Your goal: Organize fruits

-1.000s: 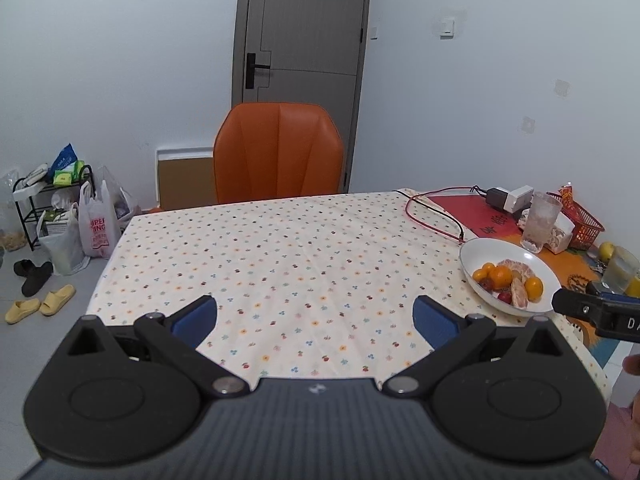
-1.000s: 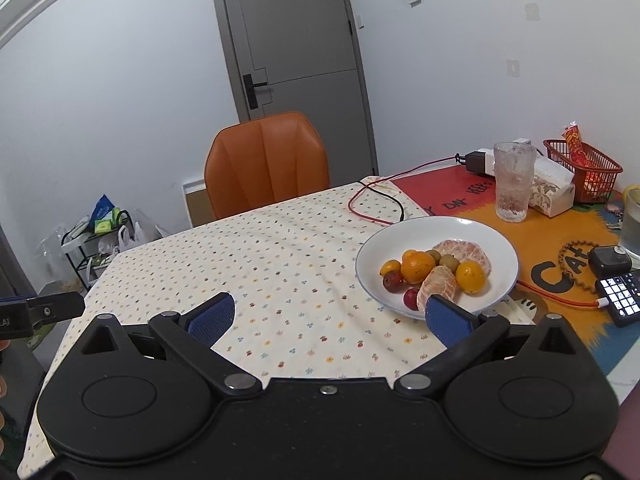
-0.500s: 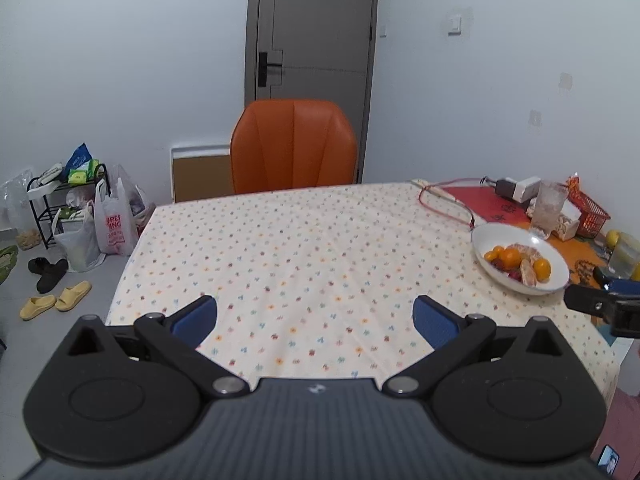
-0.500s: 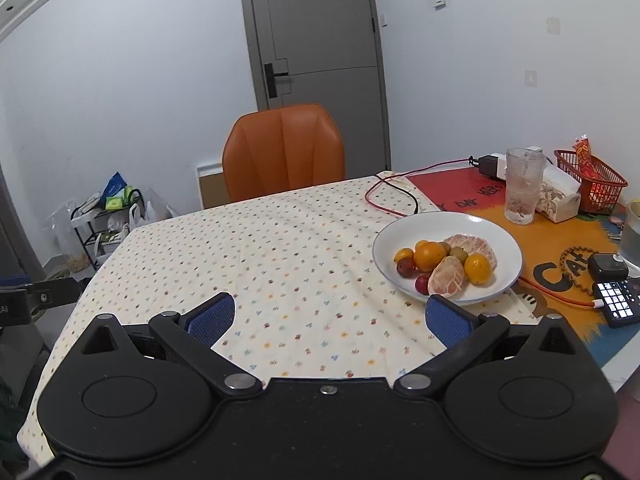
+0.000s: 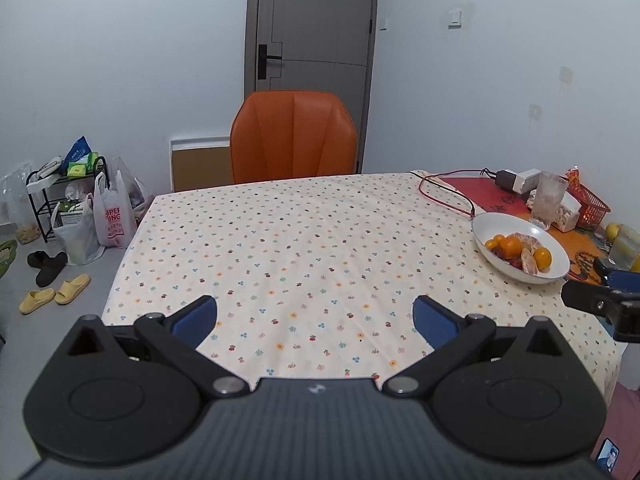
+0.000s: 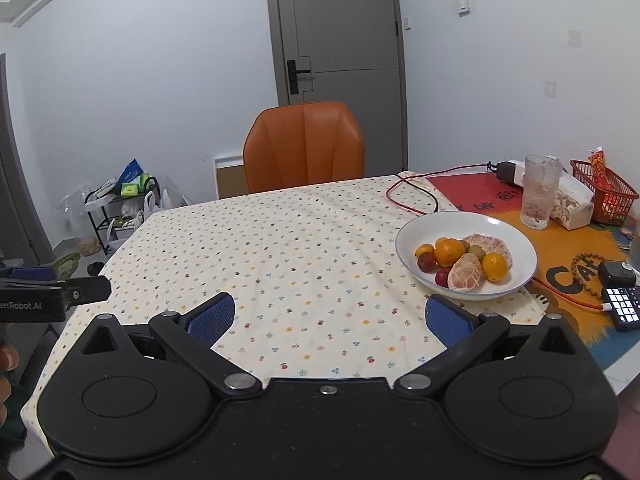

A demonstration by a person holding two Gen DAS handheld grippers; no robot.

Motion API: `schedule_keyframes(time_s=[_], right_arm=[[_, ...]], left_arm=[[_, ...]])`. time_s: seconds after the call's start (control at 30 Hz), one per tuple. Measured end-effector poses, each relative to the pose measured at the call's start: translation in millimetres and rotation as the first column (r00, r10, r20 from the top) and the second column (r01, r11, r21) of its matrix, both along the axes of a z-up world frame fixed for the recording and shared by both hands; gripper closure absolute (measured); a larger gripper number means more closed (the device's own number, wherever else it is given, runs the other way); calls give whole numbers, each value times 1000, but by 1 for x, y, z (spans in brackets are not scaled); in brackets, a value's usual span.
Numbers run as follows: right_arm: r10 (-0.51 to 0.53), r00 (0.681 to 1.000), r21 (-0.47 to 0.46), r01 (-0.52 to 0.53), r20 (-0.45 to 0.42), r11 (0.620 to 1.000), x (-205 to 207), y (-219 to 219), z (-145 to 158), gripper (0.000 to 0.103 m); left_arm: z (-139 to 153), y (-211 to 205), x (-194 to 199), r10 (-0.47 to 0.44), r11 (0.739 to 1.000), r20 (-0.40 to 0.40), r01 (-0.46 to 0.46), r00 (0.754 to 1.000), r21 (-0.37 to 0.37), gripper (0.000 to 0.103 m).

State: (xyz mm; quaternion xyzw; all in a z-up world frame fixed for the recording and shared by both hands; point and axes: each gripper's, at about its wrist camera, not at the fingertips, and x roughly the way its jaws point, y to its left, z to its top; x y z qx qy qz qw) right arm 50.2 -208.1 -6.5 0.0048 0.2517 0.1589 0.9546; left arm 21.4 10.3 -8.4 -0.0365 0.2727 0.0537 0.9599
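A white plate [image 6: 508, 227] holds oranges [image 6: 448, 251], peeled citrus pieces [image 6: 465, 273] and small red fruits [image 6: 425, 262] on the right of the dotted tablecloth [image 6: 300, 248]. The plate also shows in the left wrist view [image 5: 500, 222]. My left gripper [image 5: 315, 320] is open and empty above the table's near edge. My right gripper [image 6: 327, 317] is open and empty, short of the plate and to its left.
An orange chair [image 5: 294, 142] stands at the far side. A glass [image 6: 538, 191], red basket [image 6: 604, 192], tissue pack, red cable [image 6: 416, 200] and a keypad device [image 6: 620, 306] sit on the right mat. Bags and slippers lie on the floor at the left [image 5: 80, 232].
Both grippers have drawn back and risen from the table, so the plate looks smaller and farther. Both stay open and empty.
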Motion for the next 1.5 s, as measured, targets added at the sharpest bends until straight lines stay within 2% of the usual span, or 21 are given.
schedule_keyframes(time_s=[1.5], right_arm=[[-17, 1000, -2, 17, -8, 1000, 5, -4, -7, 0]], left_arm=[[0, 0, -1, -6, 1000, 0, 6, 1000, -11, 0]])
